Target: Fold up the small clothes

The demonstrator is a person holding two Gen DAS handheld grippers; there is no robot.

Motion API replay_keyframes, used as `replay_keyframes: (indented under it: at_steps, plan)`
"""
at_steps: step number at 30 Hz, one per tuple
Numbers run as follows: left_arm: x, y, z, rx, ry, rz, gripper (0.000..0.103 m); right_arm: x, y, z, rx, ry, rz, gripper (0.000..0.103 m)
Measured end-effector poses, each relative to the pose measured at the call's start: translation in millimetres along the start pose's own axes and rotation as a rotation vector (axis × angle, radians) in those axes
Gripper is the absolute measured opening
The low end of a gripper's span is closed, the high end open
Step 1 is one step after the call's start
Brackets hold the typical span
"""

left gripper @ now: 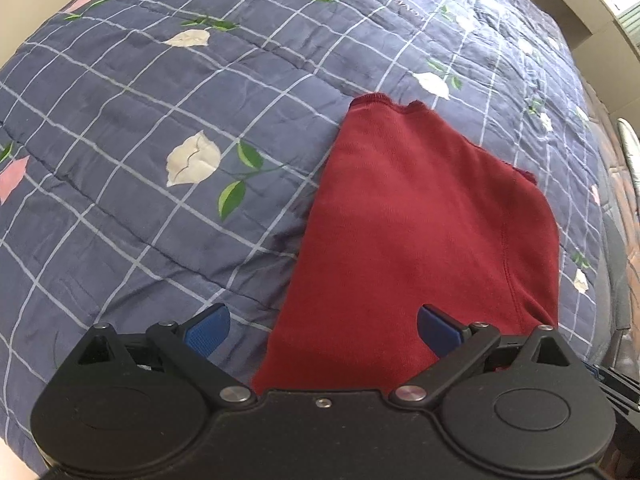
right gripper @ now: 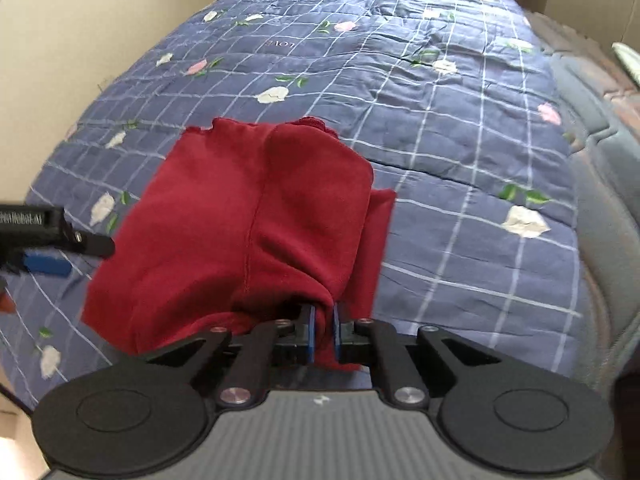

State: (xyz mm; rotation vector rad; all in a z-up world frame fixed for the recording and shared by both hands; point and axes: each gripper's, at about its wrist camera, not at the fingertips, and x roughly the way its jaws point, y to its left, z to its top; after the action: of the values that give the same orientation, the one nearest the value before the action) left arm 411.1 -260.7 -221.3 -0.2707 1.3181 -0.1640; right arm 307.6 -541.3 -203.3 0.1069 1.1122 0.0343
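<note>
A small dark red garment (left gripper: 420,220) lies on a blue checked quilt (left gripper: 160,120) with a flower print. In the left wrist view my left gripper (left gripper: 324,328) is open, its blue pads (left gripper: 208,330) spread wide over the garment's near left edge, holding nothing. In the right wrist view my right gripper (right gripper: 323,332) is shut on the near edge of the red garment (right gripper: 248,216) and lifts it, so the cloth bunches and drapes over the fingers. The left gripper (right gripper: 48,256) shows at the left edge of that view, beside the garment.
The quilt (right gripper: 460,140) covers a bed. A cream wall (right gripper: 80,40) runs along the left side. A grey padded bed edge (right gripper: 600,220) and a patterned floor (left gripper: 628,208) lie to the right.
</note>
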Motion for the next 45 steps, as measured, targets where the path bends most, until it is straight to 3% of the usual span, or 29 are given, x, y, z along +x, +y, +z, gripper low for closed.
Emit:
replay_keyframes:
  at_steps: [6, 12, 18, 23, 27, 29, 30, 31, 32, 34, 36, 45]
  plan:
    - [4.3, -4.0, -3.3, 0.024, 0.013, -0.008, 0.100, 12.1, -3.0, -8.9, -0.001, 0.053, -0.048, 0.009]
    - [7.0, -2.1, -3.9, 0.023, 0.053, 0.004, 0.100, 4.6, 0.1, -1.0, -0.018, 0.029, -0.041, 0.010]
    - [-16.7, -6.7, 1.2, 0.017, -0.003, -0.025, 0.101, 3.7, -1.0, -4.6, -0.012, 0.053, -0.035, 0.013]
    - [-44.9, -20.0, 6.9, 0.037, -0.056, -0.048, 0.102, -2.6, -3.8, -11.3, 0.002, 0.059, -0.040, 0.026]
    - [-64.1, -34.3, 12.6, 0.052, -0.095, -0.068, 0.102, -18.6, -14.6, -19.2, 0.047, -0.023, -0.011, 0.030]
    - [-69.9, -39.8, 14.0, 0.045, -0.113, -0.097, 0.102, -29.7, -21.8, -21.2, 0.097, -0.086, 0.028, 0.044]
    - [-71.8, -42.8, 14.2, 0.047, -0.119, -0.101, 0.102, -34.7, -23.9, -21.0, 0.119, -0.113, 0.038, 0.060]
    - [-73.1, -46.4, 14.6, 0.051, -0.123, -0.097, 0.102, -40.1, -25.3, -19.0, 0.137, -0.136, 0.044, 0.068]
    - [-74.4, -50.6, 15.0, 0.060, -0.125, -0.092, 0.102, -45.2, -25.2, -16.3, 0.151, -0.161, 0.051, 0.071]
    - [-77.7, -56.6, 13.9, 0.086, -0.138, -0.094, 0.102, -52.3, -25.3, -8.9, 0.167, -0.200, 0.063, 0.090]
    - [-81.1, -62.4, 12.4, 0.120, -0.149, -0.083, 0.102, -57.3, -23.5, -1.1, 0.191, -0.245, 0.078, 0.100]
    - [-92.1, -69.6, 18.2, 0.187, -0.195, -0.058, 0.102, -20.8, -26.1, 28.6, 0.267, -0.214, 0.100, 0.103]
